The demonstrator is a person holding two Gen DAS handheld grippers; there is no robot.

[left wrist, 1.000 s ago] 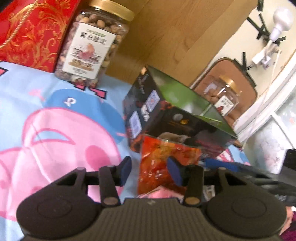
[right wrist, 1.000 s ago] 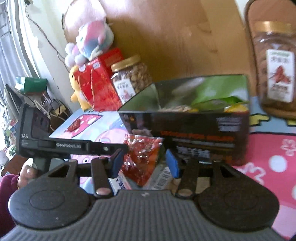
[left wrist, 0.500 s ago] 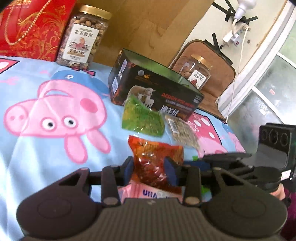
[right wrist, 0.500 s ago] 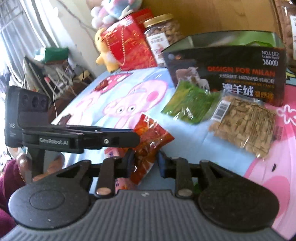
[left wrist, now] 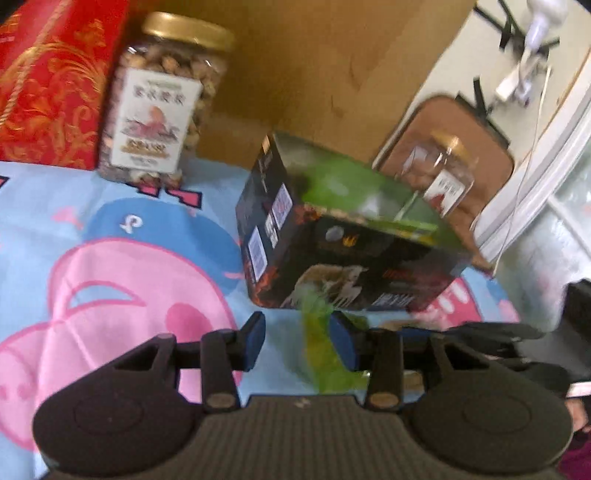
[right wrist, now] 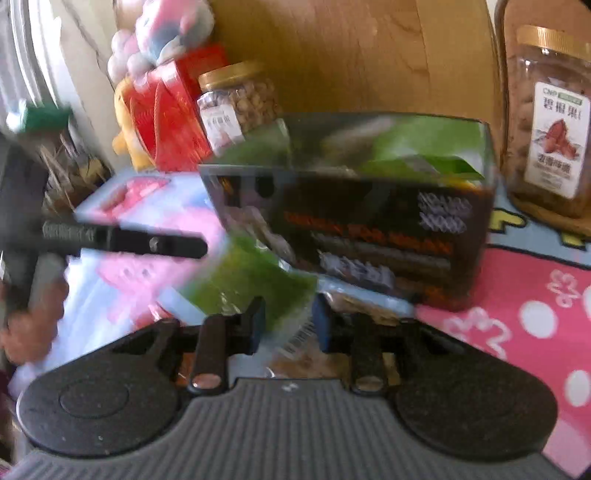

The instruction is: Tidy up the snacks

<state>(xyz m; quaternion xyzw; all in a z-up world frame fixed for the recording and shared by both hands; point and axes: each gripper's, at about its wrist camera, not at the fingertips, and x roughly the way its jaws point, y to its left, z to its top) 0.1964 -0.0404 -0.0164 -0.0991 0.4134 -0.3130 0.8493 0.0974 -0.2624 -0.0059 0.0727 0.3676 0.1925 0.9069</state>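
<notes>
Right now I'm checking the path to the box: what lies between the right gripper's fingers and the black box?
In the right wrist view, a green snack packet lies between the closing right gripper and the black box.

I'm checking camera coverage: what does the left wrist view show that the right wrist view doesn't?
Only the left wrist view shows the white lamp taped to the wall and the left gripper from behind, its jaws apart.

Only the right wrist view shows the plush toys, a hand on the left gripper, and the right gripper, its jaws closing around a green packet.

Both show the open dark box of snacks, two nut jars and the red gift box.
</notes>
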